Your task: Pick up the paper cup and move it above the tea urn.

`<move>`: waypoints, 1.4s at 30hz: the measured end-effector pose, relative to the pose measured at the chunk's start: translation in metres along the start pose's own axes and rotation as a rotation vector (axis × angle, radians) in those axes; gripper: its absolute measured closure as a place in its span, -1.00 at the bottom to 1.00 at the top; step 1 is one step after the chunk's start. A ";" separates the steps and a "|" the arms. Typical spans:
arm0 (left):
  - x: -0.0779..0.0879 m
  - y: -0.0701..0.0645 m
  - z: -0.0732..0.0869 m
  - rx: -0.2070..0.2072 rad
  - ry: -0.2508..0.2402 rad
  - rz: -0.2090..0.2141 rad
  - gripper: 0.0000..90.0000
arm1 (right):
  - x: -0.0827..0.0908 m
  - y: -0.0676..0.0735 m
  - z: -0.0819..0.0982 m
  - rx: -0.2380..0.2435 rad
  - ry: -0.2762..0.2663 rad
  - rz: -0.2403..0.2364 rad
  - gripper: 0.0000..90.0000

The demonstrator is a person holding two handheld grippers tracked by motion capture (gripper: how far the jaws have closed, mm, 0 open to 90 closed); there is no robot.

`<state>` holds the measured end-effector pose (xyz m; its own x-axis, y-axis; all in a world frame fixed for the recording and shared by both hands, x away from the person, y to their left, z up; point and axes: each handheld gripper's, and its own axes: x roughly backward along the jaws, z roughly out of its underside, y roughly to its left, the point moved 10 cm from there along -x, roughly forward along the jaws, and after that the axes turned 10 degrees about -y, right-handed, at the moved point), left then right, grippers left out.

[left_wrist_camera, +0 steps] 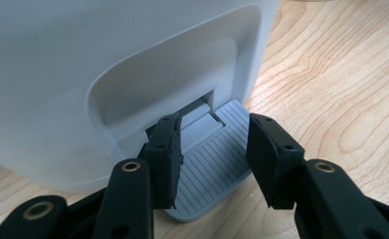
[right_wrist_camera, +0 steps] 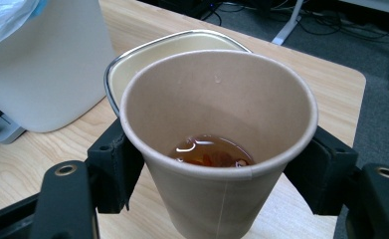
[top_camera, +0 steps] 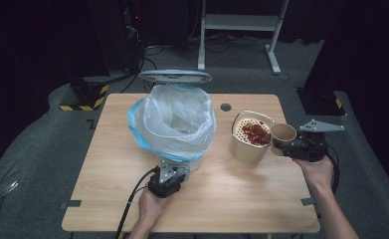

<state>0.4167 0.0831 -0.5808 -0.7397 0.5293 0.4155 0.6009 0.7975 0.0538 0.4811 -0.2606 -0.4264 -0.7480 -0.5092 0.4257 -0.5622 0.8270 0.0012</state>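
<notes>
A: Pedal [left_wrist_camera: 209, 164] first — left tool [left_wrist_camera: 214, 159] sits with its jaws apart astride the grey ribbed pedal at the foot of the white bin [top_camera: 174, 124], holding nothing. Lid [top_camera: 174, 76] stands up, so my guess is it's pressing.

B: Keep that pressure straight down. And the cup?

A: Right tool [right_wrist_camera: 217, 174] has its jaws closed on the paper cup [right_wrist_camera: 217, 139], upright, a little amber liquid and red bits at the bottom. Beige strainer pot [top_camera: 250, 137] is just beyond it; bin farther off across the counter [top_camera: 222, 199].

B: Then carry it level, tip slowly.
</notes>
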 end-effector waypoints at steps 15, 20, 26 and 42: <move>0.000 0.000 0.000 0.001 -0.001 0.001 0.27 | -0.014 -0.005 -0.008 0.018 0.031 0.005 -0.34; 0.000 0.001 -0.001 -0.005 -0.006 -0.006 0.27 | -0.015 -0.006 -0.008 0.053 0.063 0.013 -0.29; 0.000 0.002 0.000 -0.010 -0.002 -0.006 0.27 | -0.018 -0.001 -0.014 0.140 0.117 0.027 -0.25; 0.000 0.001 -0.001 -0.004 -0.006 -0.005 0.27 | -0.019 -0.005 -0.015 0.163 0.194 0.010 -0.17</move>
<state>0.4176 0.0840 -0.5799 -0.7444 0.5271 0.4099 0.5984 0.7990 0.0594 0.5035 -0.2512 -0.4214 -0.6810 -0.4327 0.5908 -0.6162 0.7745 -0.1430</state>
